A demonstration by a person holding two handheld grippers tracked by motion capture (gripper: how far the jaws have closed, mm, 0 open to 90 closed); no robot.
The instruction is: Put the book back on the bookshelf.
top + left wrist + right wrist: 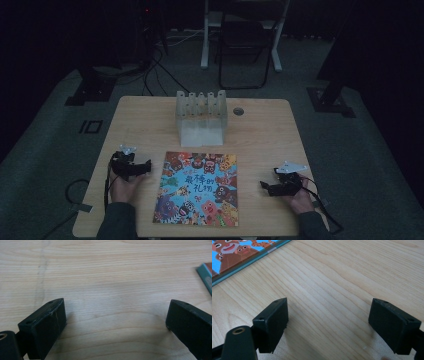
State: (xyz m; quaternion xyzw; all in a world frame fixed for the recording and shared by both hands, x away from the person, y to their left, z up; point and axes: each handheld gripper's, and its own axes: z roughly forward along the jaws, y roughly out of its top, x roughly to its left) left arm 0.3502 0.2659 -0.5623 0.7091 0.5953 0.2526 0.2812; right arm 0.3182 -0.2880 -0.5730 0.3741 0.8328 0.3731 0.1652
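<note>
Lying flat and closed near the front edge of the counter [260, 125], the picture book [197, 188] sits between the two claws with nothing about it yet disturbed, so the handling looks to be at its very start and all of it remains, likely including a move toward the pale slotted rack [201, 117] standing behind it. The left claw [131, 165] and the right claw [280, 184] rest on either side, each with jaws spread wide over bare wood and gripping nothing. The book's long axis runs from the person toward the rack, cover up, title readable from the person's side.
</note>
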